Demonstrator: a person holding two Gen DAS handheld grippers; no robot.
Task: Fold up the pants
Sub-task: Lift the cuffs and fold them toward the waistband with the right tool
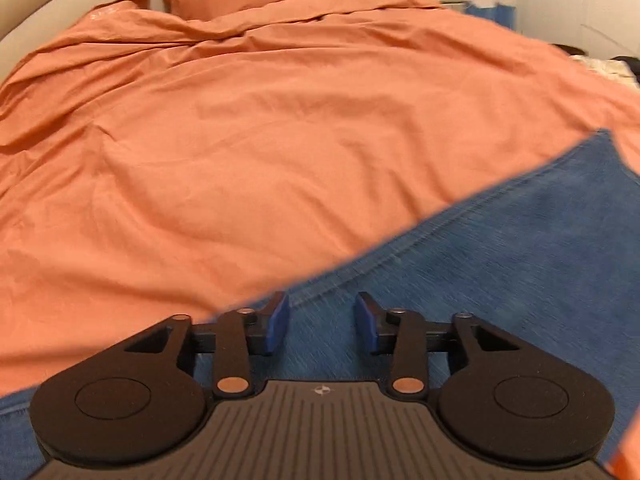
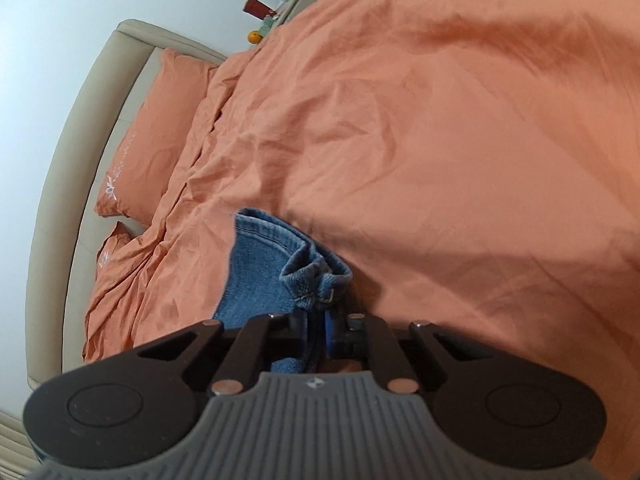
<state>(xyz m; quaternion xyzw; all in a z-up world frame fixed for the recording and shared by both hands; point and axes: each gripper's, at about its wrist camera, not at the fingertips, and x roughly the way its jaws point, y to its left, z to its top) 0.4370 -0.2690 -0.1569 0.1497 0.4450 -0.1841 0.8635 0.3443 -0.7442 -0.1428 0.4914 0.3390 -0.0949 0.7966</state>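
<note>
Though bunched denim hides its pads, right gripper (image 2: 322,326) pinches jeans (image 2: 256,276) hem — left gripper (image 1: 322,320) gapes above blurred denim.

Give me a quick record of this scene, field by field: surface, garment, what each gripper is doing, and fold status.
surface: bed with orange duvet
garment: blue jeans, lying on the duvet
left gripper: open above the denim near its seamed edge, nothing pinched
right gripper: shut on a bunched jeans hem
pillows: orange, by the beige headboard
fold status: cannot tell from these views
</note>
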